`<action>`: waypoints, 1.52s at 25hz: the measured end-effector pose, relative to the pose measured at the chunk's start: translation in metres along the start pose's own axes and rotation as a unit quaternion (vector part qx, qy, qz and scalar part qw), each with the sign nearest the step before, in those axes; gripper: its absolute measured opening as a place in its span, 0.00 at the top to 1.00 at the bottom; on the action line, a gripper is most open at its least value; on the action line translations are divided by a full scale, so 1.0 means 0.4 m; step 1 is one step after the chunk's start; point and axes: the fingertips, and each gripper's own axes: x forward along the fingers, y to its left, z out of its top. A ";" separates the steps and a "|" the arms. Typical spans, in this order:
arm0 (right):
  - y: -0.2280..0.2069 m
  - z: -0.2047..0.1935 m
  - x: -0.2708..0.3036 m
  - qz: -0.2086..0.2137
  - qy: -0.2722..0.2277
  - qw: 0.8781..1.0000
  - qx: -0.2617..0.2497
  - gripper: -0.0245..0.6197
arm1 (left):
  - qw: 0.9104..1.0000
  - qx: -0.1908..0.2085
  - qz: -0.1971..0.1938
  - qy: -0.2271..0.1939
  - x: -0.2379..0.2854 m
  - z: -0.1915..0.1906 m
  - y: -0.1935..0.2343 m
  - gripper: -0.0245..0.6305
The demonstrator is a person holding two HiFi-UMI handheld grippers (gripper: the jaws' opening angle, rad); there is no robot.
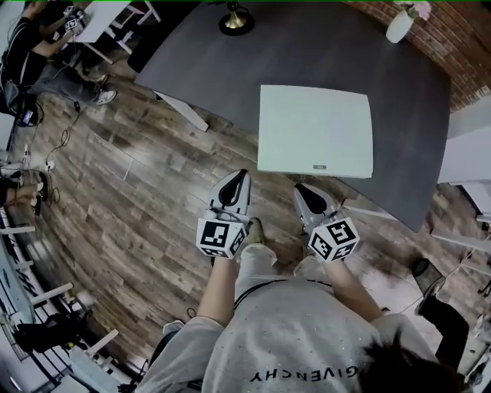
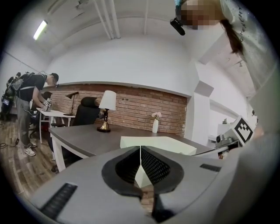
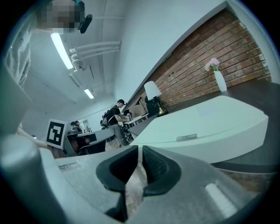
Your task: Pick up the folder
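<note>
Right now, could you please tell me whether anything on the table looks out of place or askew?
The folder sits with its near left corner jutting past the table's front edge, so that corner is unsupported. Nothing else stands out: the lamp and vase stand upright.

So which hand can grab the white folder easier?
Probably the left. The left gripper sits beside the folder's corner that sticks out past the table, lined up with its shut jaws. The right gripper aims just under the edge.
</note>
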 end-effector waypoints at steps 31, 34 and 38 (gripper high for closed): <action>-0.131 -0.020 0.118 -0.114 -0.227 0.866 0.431 0.34 | 0.988 0.025 -0.148 0.040 0.170 -0.048 0.075 0.96; -0.157 -0.028 0.128 -0.117 -0.248 0.851 0.448 0.30 | 0.988 0.026 -0.148 0.043 0.181 -0.055 0.086 0.96; -0.176 -0.040 0.162 -0.111 -0.270 0.829 0.477 0.28 | 0.987 0.026 -0.153 0.045 0.185 -0.059 0.094 0.96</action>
